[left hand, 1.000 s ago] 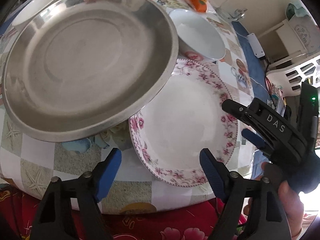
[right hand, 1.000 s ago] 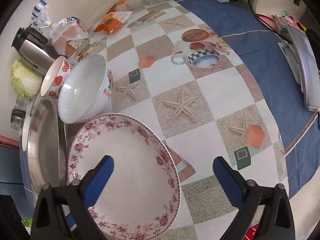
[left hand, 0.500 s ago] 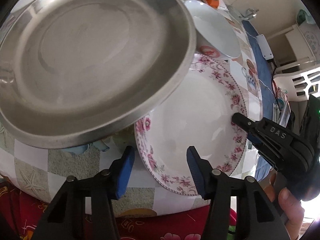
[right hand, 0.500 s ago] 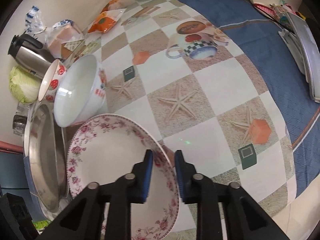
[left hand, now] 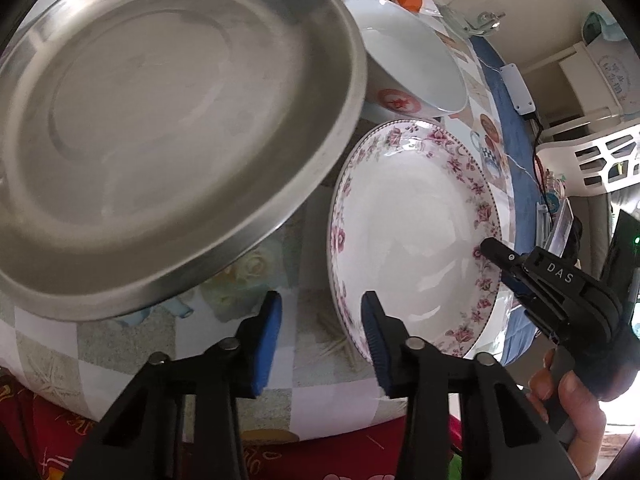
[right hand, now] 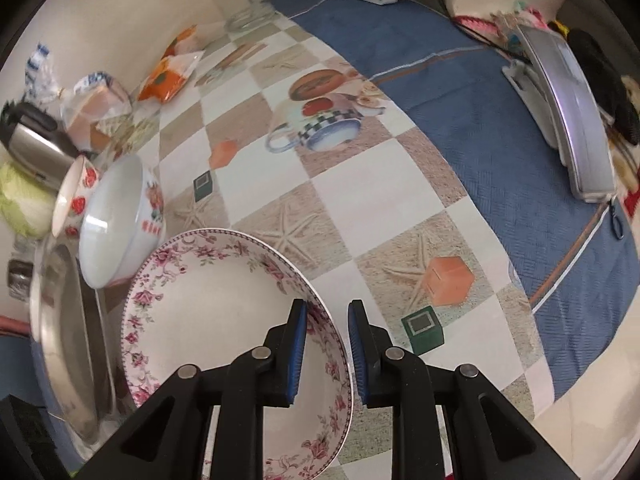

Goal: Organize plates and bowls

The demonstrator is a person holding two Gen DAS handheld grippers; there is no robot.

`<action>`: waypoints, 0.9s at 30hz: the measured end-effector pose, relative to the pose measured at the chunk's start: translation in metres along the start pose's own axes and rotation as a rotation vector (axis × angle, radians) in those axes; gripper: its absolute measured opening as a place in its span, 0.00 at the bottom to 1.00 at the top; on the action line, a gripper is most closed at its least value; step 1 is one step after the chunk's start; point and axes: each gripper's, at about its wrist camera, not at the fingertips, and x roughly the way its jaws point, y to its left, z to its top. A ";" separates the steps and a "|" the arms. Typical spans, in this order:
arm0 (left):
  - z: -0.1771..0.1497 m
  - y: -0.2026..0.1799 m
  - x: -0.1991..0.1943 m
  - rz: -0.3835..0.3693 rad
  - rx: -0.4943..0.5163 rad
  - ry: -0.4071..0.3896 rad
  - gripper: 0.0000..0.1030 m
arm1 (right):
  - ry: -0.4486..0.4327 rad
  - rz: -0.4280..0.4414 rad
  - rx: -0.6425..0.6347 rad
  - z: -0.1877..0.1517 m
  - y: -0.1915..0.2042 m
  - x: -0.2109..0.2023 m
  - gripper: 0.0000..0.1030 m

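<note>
A flower-rimmed white plate [left hand: 412, 240] lies near the table's front edge, its right side tipped up. My right gripper [right hand: 327, 344] is shut on its right rim, one pad inside and one outside; the left wrist view shows this gripper [left hand: 494, 254] at that rim. My left gripper [left hand: 320, 336] hangs over the plate's near-left rim with its jaws closing. The rim lies between the pads, close to the right one, and is not pinched. A large steel plate [left hand: 160, 120] sits to the left, and a white bowl [left hand: 408, 60] stands behind both.
A strawberry-patterned cup [right hand: 74, 196], a steel kettle [right hand: 32, 140] and a cabbage [right hand: 20, 200] crowd the far left. An orange snack packet [right hand: 168, 76] and a glass jug [right hand: 248, 4] stand at the back. A blue cloth [right hand: 480, 120] covers the right side.
The right jaws closed onto the floral plate's rim. The left jaws narrowed around its near rim. The plate came out to the right from under the steel plate's edge.
</note>
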 end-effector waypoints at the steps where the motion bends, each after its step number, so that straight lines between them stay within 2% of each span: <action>1: 0.001 0.000 0.001 -0.013 -0.005 0.000 0.38 | 0.005 0.025 0.011 0.001 -0.005 0.001 0.22; 6: 0.007 -0.002 0.009 -0.054 -0.030 -0.002 0.24 | 0.050 0.184 0.096 0.004 -0.034 0.009 0.22; 8: 0.007 -0.003 0.011 -0.071 -0.034 -0.002 0.20 | 0.051 0.214 0.100 0.003 -0.033 0.013 0.22; 13: 0.011 0.002 0.015 -0.112 -0.063 -0.020 0.15 | 0.046 0.230 0.079 0.002 -0.030 0.015 0.20; 20: 0.018 0.003 0.016 -0.121 -0.062 -0.055 0.10 | 0.027 0.226 0.063 0.001 -0.029 0.013 0.18; 23: 0.019 -0.004 0.016 -0.099 -0.020 -0.073 0.11 | 0.024 0.227 0.062 0.004 -0.027 0.015 0.17; 27: 0.019 -0.008 0.014 -0.107 0.014 -0.082 0.11 | 0.000 0.213 0.069 0.005 -0.032 0.009 0.17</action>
